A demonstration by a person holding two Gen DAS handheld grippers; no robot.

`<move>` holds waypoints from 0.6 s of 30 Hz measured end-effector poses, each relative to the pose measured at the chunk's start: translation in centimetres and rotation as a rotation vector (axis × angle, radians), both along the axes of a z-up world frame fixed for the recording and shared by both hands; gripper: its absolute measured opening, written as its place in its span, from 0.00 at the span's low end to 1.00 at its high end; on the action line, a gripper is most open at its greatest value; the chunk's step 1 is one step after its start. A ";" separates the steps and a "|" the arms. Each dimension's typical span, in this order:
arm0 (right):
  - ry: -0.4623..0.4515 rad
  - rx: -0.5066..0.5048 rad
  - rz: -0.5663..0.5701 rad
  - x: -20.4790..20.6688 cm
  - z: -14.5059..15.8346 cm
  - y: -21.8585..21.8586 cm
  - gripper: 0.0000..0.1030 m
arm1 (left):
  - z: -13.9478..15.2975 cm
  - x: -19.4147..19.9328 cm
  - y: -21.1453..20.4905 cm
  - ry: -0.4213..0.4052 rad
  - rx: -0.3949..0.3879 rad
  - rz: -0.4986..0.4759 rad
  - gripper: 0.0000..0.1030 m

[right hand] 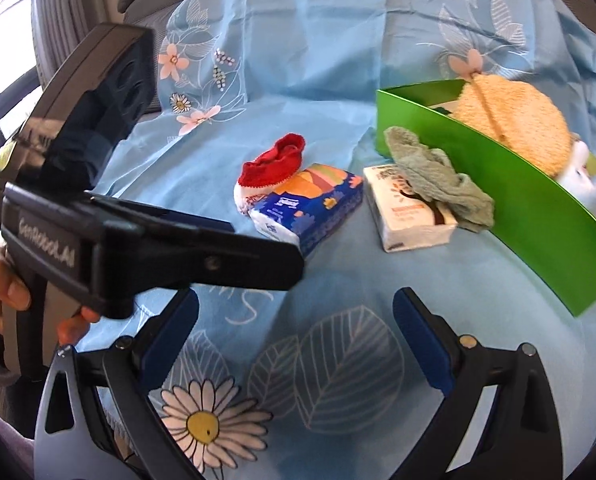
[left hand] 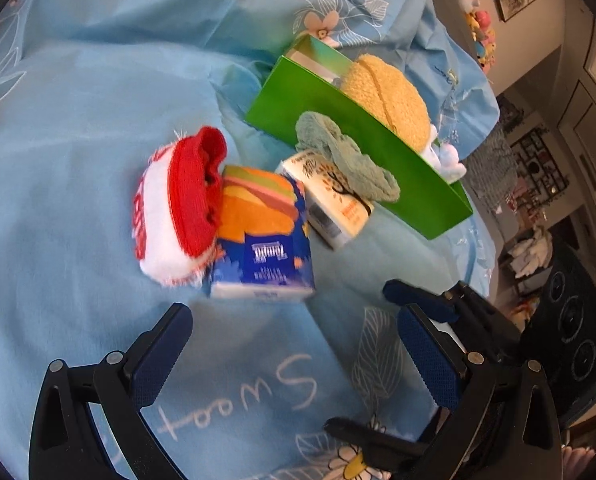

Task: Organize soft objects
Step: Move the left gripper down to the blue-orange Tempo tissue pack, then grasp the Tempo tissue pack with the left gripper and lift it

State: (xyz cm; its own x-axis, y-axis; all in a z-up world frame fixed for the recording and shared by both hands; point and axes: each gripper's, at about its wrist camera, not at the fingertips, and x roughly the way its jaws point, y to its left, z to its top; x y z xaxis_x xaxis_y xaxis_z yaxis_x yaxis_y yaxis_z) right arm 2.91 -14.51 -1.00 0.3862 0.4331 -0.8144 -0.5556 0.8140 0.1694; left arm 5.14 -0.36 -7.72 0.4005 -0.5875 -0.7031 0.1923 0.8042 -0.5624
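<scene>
Green box (right hand: 509, 184) holds yellow fluffy cloth (right hand: 513, 120), white plush (right hand: 593, 188). Outside on blue sheet (right hand: 298, 80): grey-green sock (right hand: 437, 176) (draped over white tissue pack (right hand: 409, 216)), red sock (right hand: 272, 164) against blue tissue pack (right hand: 313, 204). Left gripper (left hand: 294, 356), right gripper (right hand: 296, 344) both spread wide, empty.

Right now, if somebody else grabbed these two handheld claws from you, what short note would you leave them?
Left gripper: open, empty, aimed at the blue tissue pack.
Right gripper: open, empty, low over the blue floral cloth.
In the green box: a yellow fluffy item and a white plush.
Still out: the red-and-white sock leaning on the blue pack, and the grey-green sock draped over the white tissue pack.
Left to do: box both socks, probably both packs.
</scene>
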 end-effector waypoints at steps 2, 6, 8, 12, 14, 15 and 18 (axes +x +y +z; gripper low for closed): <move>0.009 0.006 0.014 0.5 -0.4 0.6 0.92 | 0.0 0.6 0.3 0.000 -0.024 -0.003 0.99; 0.019 0.000 0.037 1.4 -1.1 1.7 0.86 | -0.1 1.8 0.7 0.000 -0.026 0.000 0.89; 0.020 -0.013 0.047 1.9 -1.4 2.3 0.84 | -0.2 2.4 0.8 0.006 -0.042 0.000 0.85; 0.028 -0.023 0.061 3.3 -2.0 3.1 0.72 | -0.2 3.2 0.9 0.002 -0.044 -0.004 0.72; 0.033 -0.021 0.060 4.1 -2.3 3.3 0.68 | -0.4 3.7 0.9 0.009 -0.046 -0.006 0.65; 0.035 -0.018 0.060 4.3 -2.4 3.4 0.66 | -0.5 3.8 1.0 0.012 -0.043 -0.005 0.62; 0.034 -0.023 0.047 5.0 -2.5 3.3 0.58 | -0.7 4.1 1.3 0.019 -0.041 0.000 0.53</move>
State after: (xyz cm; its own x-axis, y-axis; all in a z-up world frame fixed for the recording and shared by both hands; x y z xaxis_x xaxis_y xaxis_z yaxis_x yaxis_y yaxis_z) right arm 7.92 -11.26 -3.48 0.3378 0.4314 -0.8366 -0.5877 0.7909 0.1705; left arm 9.19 0.94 -8.41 0.3871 -0.6164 -0.6857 0.1814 0.7801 -0.5988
